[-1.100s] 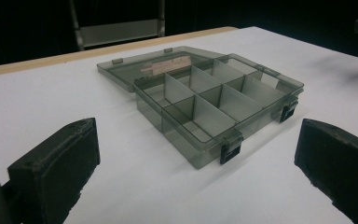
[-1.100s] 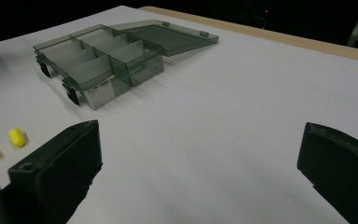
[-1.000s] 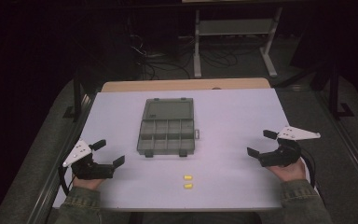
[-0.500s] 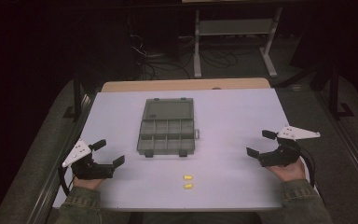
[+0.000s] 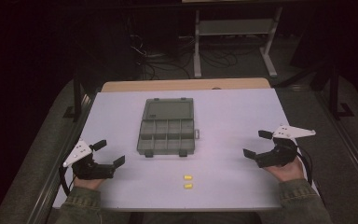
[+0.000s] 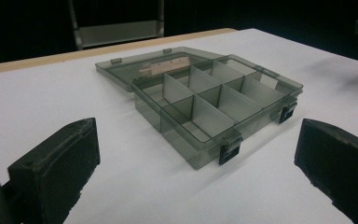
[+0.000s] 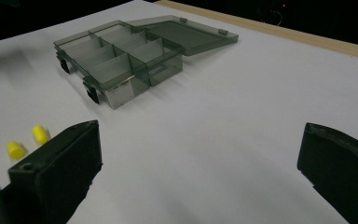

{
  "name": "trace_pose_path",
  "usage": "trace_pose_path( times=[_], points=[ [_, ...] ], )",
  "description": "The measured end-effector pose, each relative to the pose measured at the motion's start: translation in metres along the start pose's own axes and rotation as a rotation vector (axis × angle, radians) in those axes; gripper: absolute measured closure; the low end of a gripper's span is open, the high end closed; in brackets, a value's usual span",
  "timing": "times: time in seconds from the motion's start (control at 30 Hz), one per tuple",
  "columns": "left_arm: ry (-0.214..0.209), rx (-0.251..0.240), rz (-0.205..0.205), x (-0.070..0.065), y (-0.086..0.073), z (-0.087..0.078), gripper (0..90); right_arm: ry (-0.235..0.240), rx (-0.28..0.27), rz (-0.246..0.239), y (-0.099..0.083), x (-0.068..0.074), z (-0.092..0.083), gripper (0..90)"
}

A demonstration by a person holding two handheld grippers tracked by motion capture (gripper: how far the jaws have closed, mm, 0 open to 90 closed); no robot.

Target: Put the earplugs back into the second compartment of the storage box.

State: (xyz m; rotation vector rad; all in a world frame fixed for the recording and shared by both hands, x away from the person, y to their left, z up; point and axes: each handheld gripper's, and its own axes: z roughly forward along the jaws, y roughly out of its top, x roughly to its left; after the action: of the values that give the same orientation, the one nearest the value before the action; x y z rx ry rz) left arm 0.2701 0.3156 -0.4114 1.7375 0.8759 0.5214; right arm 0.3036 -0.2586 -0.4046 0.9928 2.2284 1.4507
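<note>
A smoky grey compartment box (image 5: 168, 133) lies open in the middle of the white table (image 5: 233, 112), its lid folded back flat on the far side. The left gripper view shows the box (image 6: 214, 100) with empty compartments ahead; the box (image 7: 121, 53) also appears in the right gripper view. Two small yellow pieces (image 5: 188, 178) (image 7: 39, 134) lie near the table's front edge, just in front of the box. My left gripper (image 5: 109, 153) rests open at the front left. At the front right my right gripper (image 5: 257, 143) is open too. Neither holds anything.
A tan board edge (image 5: 186, 85) runs along the table's far side. Beyond it stand a metal shelf frame (image 5: 235, 28) and loose cables (image 5: 158, 56) on a dark floor. Dark rails (image 5: 77, 100) flank the table on both sides.
</note>
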Motion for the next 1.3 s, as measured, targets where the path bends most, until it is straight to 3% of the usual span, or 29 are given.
trace_pose_path(
  times=[0.37,0.6,0.87,1.3],
  points=[
    [0.000,0.008,0.011,-0.003,0.001,0.000,0.0,0.043,0.029,-0.038,0.019,0.015,0.007,0.0],
    [-0.003,0.009,0.016,-0.004,0.000,0.000,0.0,0.094,0.049,-0.091,0.034,0.033,0.022,0.0],
    [-0.002,0.015,0.020,-0.004,0.000,0.001,0.0,0.153,0.102,-0.116,0.039,0.047,0.038,0.0],
    [-0.001,0.009,0.018,-0.004,0.000,0.001,0.0,0.205,0.167,-0.153,0.041,0.060,0.057,0.0]
  ],
)
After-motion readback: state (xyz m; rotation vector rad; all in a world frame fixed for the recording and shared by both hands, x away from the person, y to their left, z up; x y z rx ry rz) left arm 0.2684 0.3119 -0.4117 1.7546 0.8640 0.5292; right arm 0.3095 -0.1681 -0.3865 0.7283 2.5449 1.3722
